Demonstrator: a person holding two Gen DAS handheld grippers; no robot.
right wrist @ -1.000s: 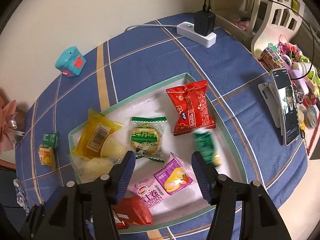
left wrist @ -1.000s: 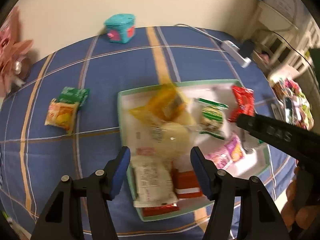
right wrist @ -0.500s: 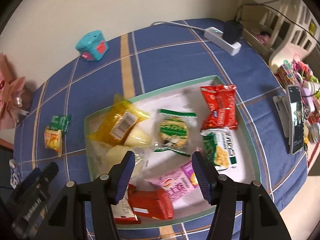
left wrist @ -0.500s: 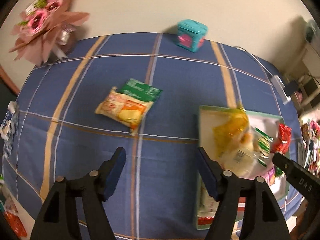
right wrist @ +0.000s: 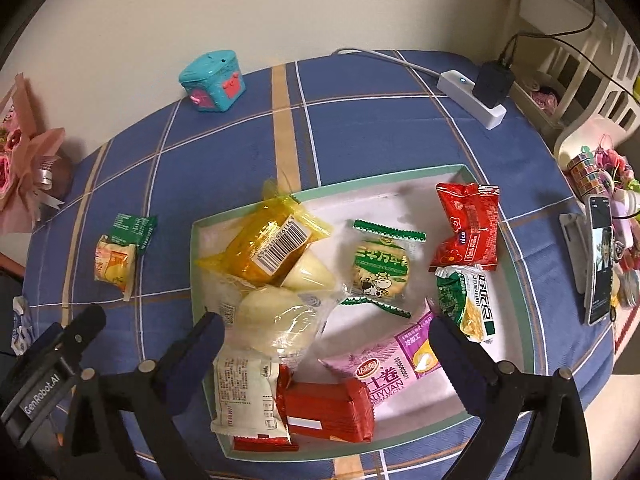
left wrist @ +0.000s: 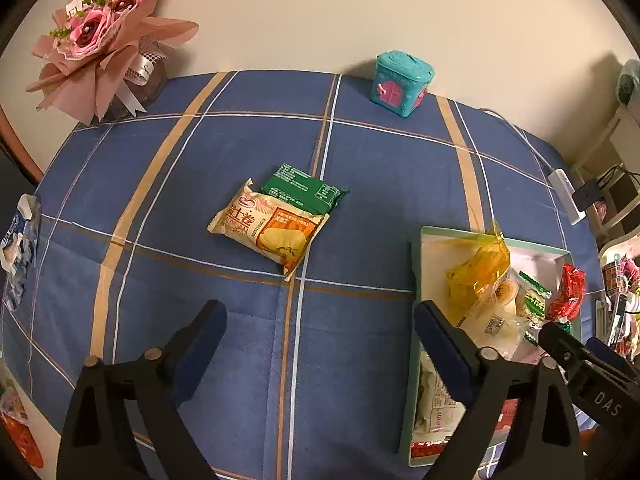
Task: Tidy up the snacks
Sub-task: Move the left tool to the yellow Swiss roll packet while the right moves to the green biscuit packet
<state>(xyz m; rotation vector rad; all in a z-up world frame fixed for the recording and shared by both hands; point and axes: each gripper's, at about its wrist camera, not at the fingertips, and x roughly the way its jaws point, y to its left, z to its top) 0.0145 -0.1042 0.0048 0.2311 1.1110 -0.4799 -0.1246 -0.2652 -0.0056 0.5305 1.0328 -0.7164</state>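
On the blue checked cloth lie a cream-and-orange snack pack (left wrist: 267, 231) and a green pack (left wrist: 306, 193) partly under it; both also show at the left, orange pack (right wrist: 115, 261). My left gripper (left wrist: 320, 340) hovers over bare cloth below them, its jaws opening wide with nothing between. The green-rimmed tray (right wrist: 516, 264) holds several snacks: a yellow bag (right wrist: 268, 246), a green biscuit (right wrist: 381, 267), a red pack (right wrist: 468, 229), a pink roll pack (right wrist: 390, 372). My right gripper (right wrist: 326, 348) hangs over the tray, jaws opening, empty.
A teal toy box (left wrist: 402, 83) stands by the wall, a pink bouquet (left wrist: 96, 36) at the far left. A white power strip (right wrist: 472, 100) and a phone on a stand (right wrist: 600, 256) sit to the right. The other gripper's body (right wrist: 44, 376) shows at lower left.
The left gripper swung left from over the tray to the open cloth and spread its jaws. The right gripper dropped a green corn pack into the tray and opened wide.
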